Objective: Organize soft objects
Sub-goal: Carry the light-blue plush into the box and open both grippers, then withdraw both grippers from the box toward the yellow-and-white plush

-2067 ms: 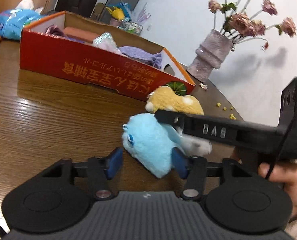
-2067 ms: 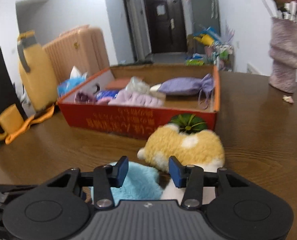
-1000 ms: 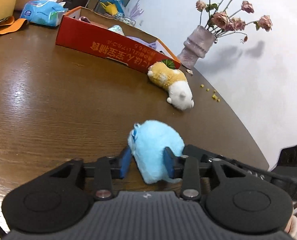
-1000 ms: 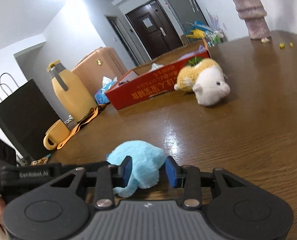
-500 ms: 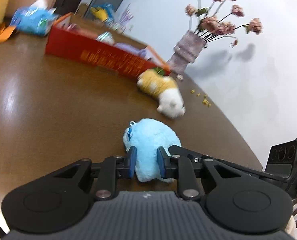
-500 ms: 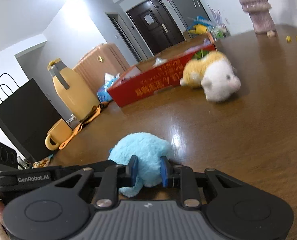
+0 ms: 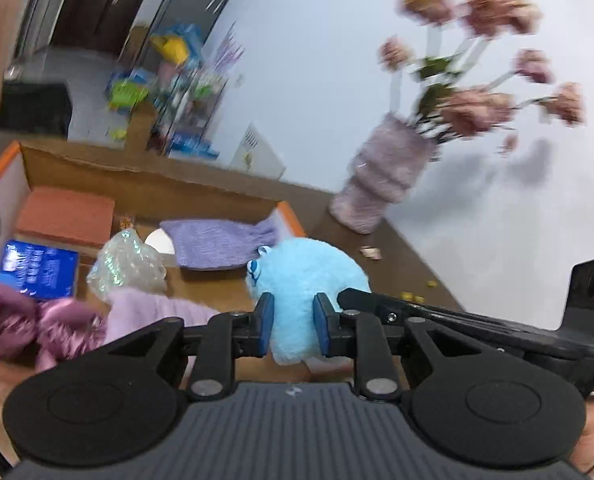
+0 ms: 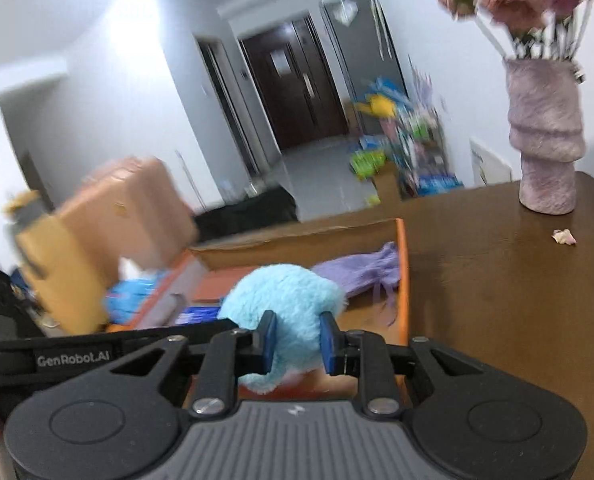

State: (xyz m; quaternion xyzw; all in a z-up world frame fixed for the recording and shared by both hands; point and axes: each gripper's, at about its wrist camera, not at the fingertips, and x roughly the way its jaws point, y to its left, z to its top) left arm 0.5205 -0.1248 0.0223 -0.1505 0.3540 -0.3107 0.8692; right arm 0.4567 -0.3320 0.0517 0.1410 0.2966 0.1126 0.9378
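Both grippers have it! The left gripper (image 7: pixel 289 327) pinches the light blue plush toy (image 7: pixel 303 280) between its blue pads, and the right gripper (image 8: pixel 295 342) pinches the same toy (image 8: pixel 283 300) from the other side, its fingers pressed into the fur too. In the left wrist view the right gripper's long black finger reaches in from the right and ends against the plush just past the left gripper's right pad.

The toy is up in the air over the cardboard box (image 7: pixel 145 184) with the orange rim, above the box's near right part (the wooden table itself shows only off to the right). Ahead of the left gripper and a little to its left, inside the box, lies a purple knitted pouch (image 7: pixel 221 242); further left sit a crinkly clear wrapper (image 7: pixel 127 258), a blue packet (image 7: pixel 37 270) and a flat reddish-brown block (image 7: pixel 67 216). Closest on the left, low down, a pale lilac fuzzy item (image 7: pixel 153 314) and shiny mauve fabric (image 7: pixel 29 320), both blurred.

Ahead and to the right of both grippers, on the table (image 8: pixel 497 280) beyond the box, a pink ribbed vase (image 8: pixel 545 136) of dried roses stands upright. From the right wrist, a tan suitcase (image 8: pixel 137 208) shows far left, blurred.
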